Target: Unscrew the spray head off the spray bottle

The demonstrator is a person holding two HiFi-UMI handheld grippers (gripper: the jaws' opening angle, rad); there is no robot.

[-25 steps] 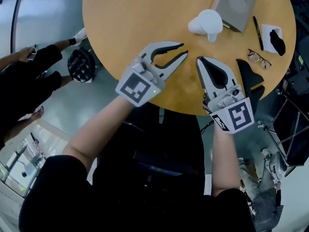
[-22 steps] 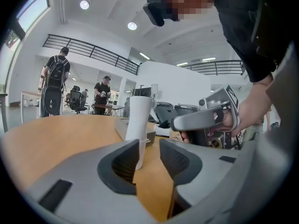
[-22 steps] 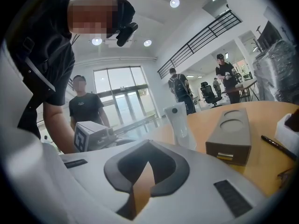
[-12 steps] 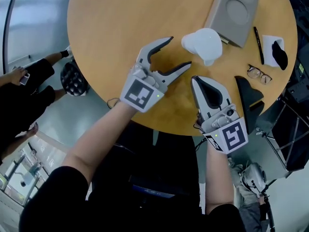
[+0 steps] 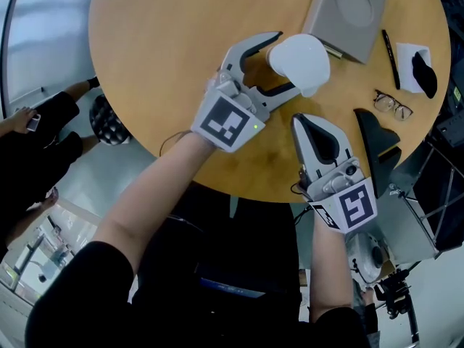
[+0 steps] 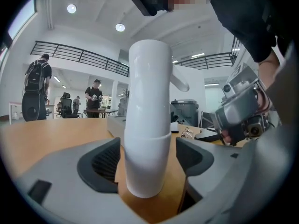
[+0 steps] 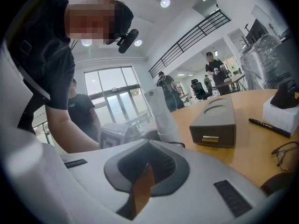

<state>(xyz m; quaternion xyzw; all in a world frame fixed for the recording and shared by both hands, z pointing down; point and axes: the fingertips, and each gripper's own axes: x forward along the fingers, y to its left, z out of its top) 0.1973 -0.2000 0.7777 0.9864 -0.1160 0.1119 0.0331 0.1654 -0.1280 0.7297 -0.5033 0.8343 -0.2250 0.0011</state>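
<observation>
White spray bottle stands upright between jaws of left hand-held gripper — opening wide, pads clear of it — right hand-held gripper closed, empty.

Spray bottle on table — between opening jaws of left gripper, box behind, pen and glasses right.

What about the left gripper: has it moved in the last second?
Yes. The left gripper has advanced from the near edge of the table to the white spray bottle, which stands between its opening jaws.
</observation>
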